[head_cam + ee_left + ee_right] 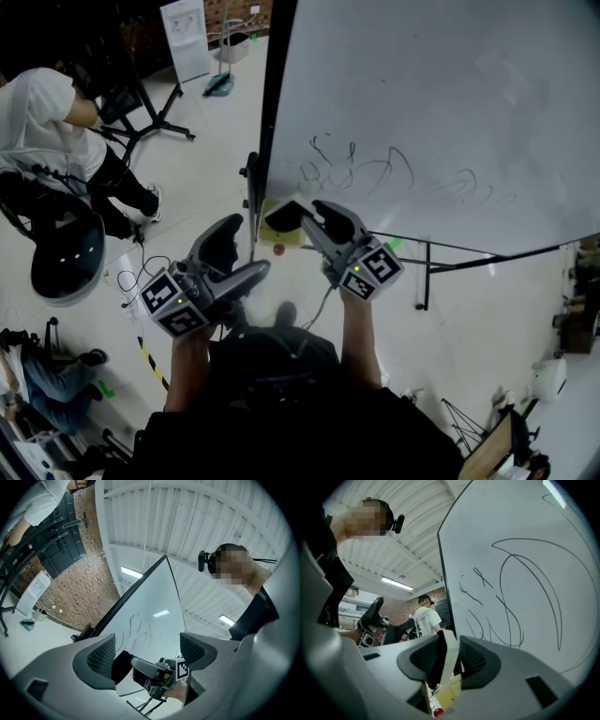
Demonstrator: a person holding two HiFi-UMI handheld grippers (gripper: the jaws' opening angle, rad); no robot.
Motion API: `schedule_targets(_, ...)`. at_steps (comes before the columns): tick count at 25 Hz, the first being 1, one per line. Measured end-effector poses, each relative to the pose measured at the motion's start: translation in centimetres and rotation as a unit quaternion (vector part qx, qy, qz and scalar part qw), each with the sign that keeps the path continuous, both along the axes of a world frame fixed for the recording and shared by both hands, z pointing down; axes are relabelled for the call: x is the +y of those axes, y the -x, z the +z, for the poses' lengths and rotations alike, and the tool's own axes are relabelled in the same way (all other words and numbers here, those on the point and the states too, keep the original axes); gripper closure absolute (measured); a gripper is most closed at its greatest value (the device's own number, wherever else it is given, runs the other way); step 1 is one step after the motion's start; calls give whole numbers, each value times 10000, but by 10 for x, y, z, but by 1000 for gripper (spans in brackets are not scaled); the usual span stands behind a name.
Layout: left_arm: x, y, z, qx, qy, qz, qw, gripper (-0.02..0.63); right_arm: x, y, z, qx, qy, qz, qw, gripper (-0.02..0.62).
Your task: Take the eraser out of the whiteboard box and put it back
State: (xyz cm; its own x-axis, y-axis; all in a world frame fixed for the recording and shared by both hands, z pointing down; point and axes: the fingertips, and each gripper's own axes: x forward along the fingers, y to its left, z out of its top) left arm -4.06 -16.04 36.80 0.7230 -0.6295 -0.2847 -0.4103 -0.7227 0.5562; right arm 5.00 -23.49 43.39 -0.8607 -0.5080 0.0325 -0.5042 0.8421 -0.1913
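Eraser (447, 666) sits pinched in half-open right tool (450, 648).

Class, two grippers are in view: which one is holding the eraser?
The right gripper: its jaws are closed on the eraser, white face to one pad and black felt to the other. The left gripper has its jaws apart, with nothing between them.
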Motion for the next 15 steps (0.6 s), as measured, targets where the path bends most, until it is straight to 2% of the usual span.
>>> schedule_targets(15,-5,4,9,22,111,-22,9999,178,-7,10,41,617,108,-24,9980,443)
